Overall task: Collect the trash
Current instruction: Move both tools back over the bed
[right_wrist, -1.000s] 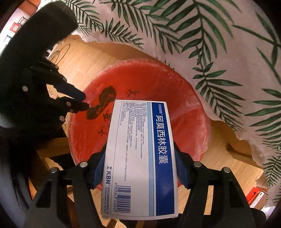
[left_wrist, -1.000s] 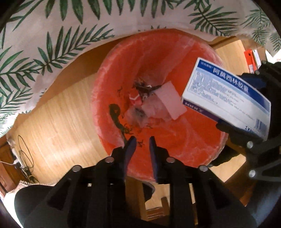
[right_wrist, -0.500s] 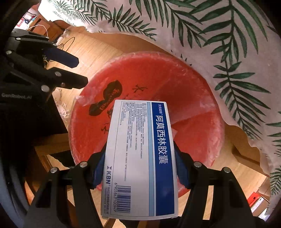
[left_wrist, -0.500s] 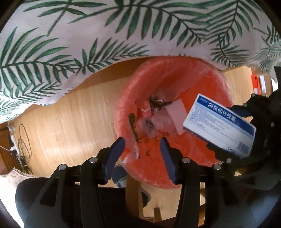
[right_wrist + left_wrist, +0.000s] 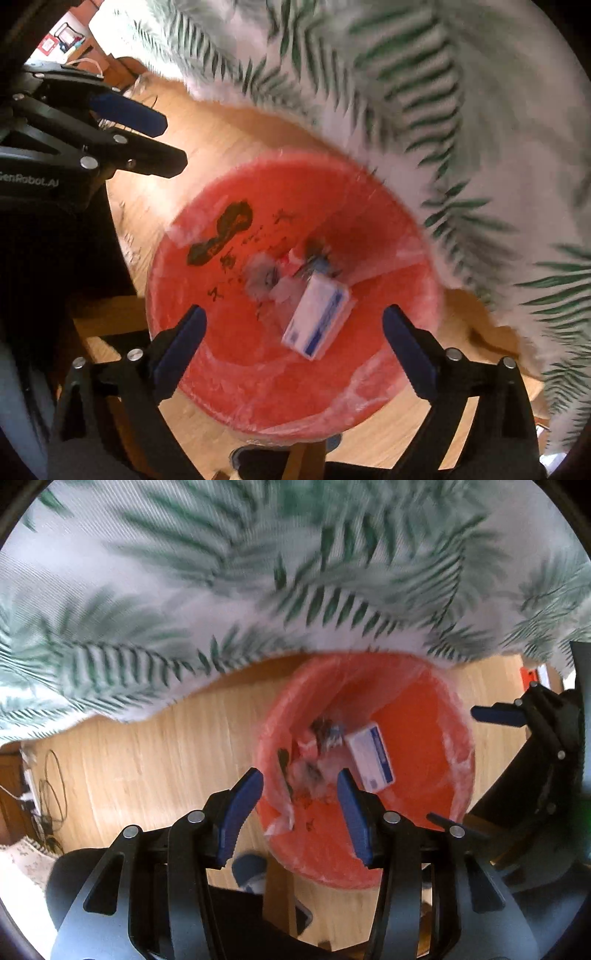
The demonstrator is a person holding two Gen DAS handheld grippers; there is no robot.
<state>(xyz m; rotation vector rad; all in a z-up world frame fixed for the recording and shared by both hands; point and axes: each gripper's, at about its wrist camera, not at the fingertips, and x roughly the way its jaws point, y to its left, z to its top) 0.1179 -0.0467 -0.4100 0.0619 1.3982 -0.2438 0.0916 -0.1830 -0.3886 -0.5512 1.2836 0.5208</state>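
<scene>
The medicine box [image 5: 317,317] lies inside the trash bin [image 5: 258,398], beside the other scraps [image 5: 280,273] at its bottom. The bin stands on the wooden floor [image 5: 147,760], just under the hanging edge of the tablecloth [image 5: 184,609]. Above the bin's rim, the left gripper [image 5: 300,805] sits left of the right gripper [image 5: 293,339]

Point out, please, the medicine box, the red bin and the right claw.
medicine box [image 5: 317,317]: right wrist view, its white top face.
red bin [image 5: 369,391]: right wrist view, bare inner wall.
right claw [image 5: 293,332]: right wrist view, midway between its open fingertips.
</scene>
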